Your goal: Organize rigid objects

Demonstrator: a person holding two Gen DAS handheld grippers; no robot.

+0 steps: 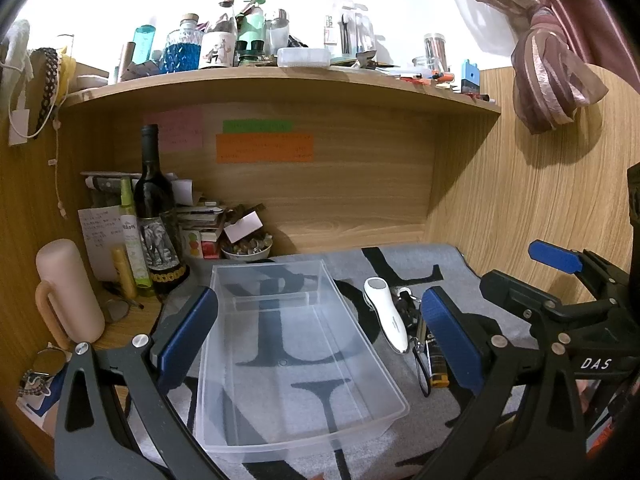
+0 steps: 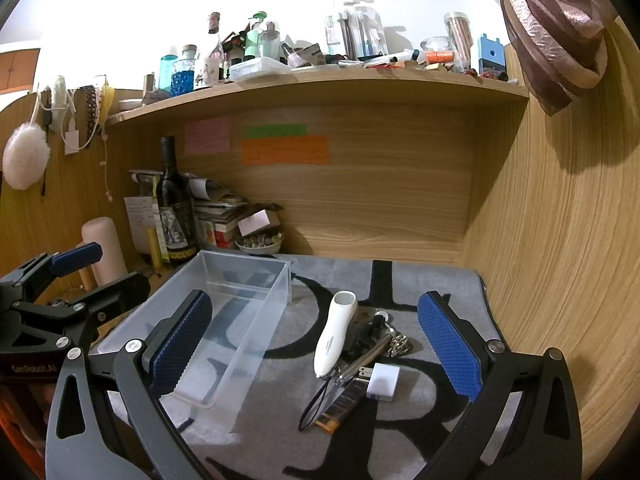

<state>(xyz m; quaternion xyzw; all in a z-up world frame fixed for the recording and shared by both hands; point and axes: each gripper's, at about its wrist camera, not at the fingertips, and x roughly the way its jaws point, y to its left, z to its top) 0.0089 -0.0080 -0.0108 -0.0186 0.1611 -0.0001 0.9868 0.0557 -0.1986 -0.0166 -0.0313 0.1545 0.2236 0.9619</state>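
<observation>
A clear plastic bin (image 1: 296,360) stands empty on the grey lettered mat (image 1: 440,408); it also shows in the right wrist view (image 2: 224,320). My left gripper (image 1: 320,336) is open, its jaws spanning the bin. Right of the bin lies a pile: a white handheld device (image 2: 334,336), keys with a chain (image 2: 384,340), a white plug adapter (image 2: 382,382) and a small brown-orange lighter (image 2: 340,408) with a black loop. My right gripper (image 2: 316,344) is open above and around this pile, holding nothing. The device also shows in the left wrist view (image 1: 386,314).
A dark wine bottle (image 1: 154,216), thin bottles, a pink tumbler (image 1: 70,288), papers and a bowl of small items (image 1: 248,248) crowd the back left. A cluttered shelf (image 1: 280,80) runs overhead. A wooden wall (image 2: 560,240) borders the right.
</observation>
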